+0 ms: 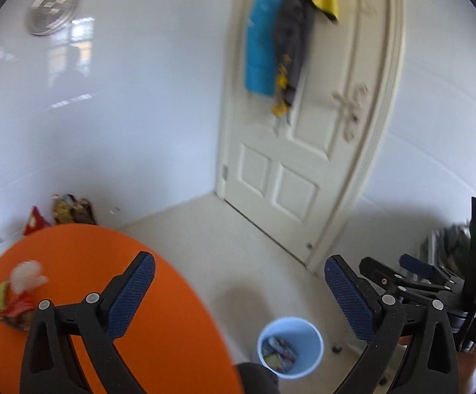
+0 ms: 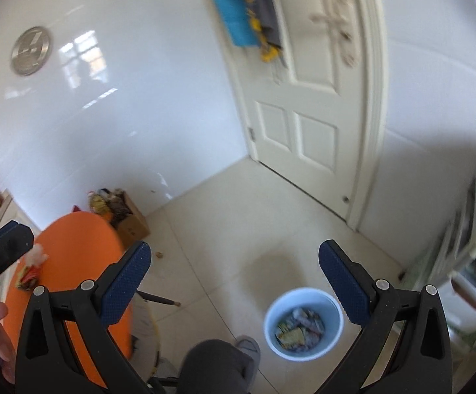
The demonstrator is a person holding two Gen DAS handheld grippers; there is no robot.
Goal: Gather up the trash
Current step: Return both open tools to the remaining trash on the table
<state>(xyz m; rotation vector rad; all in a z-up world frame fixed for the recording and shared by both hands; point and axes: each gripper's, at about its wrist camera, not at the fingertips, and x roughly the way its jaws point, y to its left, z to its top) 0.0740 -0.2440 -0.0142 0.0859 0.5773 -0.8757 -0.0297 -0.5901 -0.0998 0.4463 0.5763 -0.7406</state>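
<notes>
A light blue bin [image 1: 289, 348] stands on the floor below both grippers, with several wrappers inside; in the right wrist view the bin [image 2: 303, 323] shows the same wrappers. On the orange round table [image 1: 159, 312] lies a small heap of trash [image 1: 17, 295]: a white crumpled tissue with red and green wrappers. My left gripper [image 1: 239, 292] is open high above the table edge and floor, with nothing between its fingers. My right gripper [image 2: 234, 275] is open too, empty, above the floor beside the bin. The right gripper [image 1: 415, 269] also shows at the right of the left wrist view.
A white panelled door [image 1: 290, 131] with hanging cloths stands ahead. A cardboard box [image 2: 129, 220] of snack packets sits by the wall behind the table [image 2: 73, 262]. A person's knee [image 2: 218, 367] and shoe are near the bin. A metal rack [image 2: 467, 246] is at the right.
</notes>
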